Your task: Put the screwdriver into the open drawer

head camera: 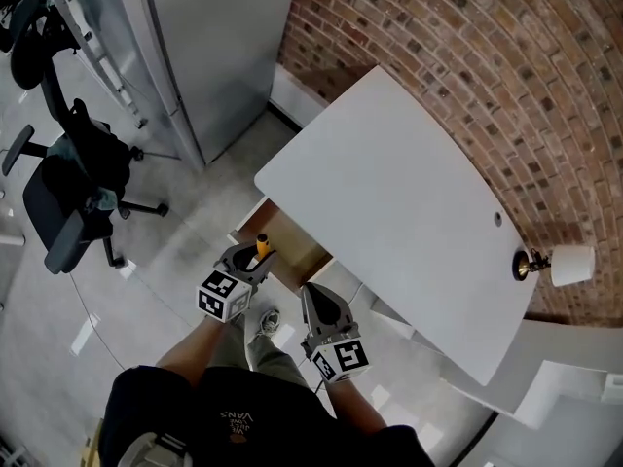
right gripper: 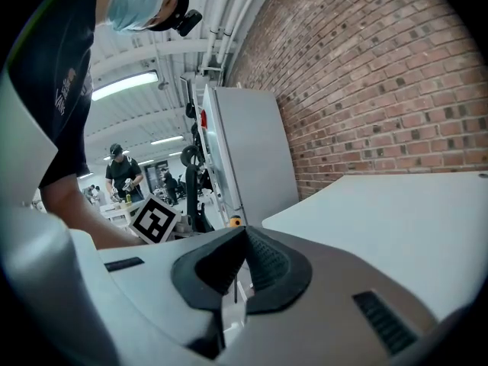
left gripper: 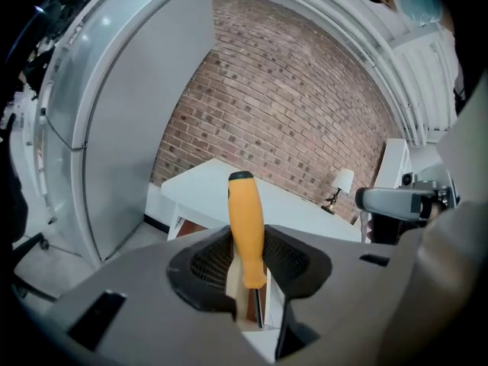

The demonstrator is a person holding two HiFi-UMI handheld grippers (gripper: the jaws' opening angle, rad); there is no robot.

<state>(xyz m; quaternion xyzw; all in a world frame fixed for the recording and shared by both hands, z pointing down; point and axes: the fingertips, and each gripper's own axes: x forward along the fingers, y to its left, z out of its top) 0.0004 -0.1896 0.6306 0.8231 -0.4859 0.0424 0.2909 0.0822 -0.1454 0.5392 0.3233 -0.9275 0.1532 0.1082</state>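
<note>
The person wears a black short-sleeved T-shirt (head camera: 229,412) with small pale lettering on the chest, khaki-grey trousers (head camera: 274,360) and a pale trainer (head camera: 268,321). The left gripper (head camera: 255,257) and the right gripper (head camera: 311,296) each have a smooth light-grey plastic body with dark rectangular slots. Black ribbed rubber pads (left gripper: 210,261) line the jaws, and each carries a white cube (head camera: 220,296) printed with black square markers.

Count stands at one orange-handled screwdriver (head camera: 261,246); one open wooden drawer (head camera: 295,248); one white rectangular table (head camera: 389,193); one white-shaded lamp (head camera: 563,265); two grey two-jaw grippers (head camera: 251,258) (head camera: 313,298).
</note>
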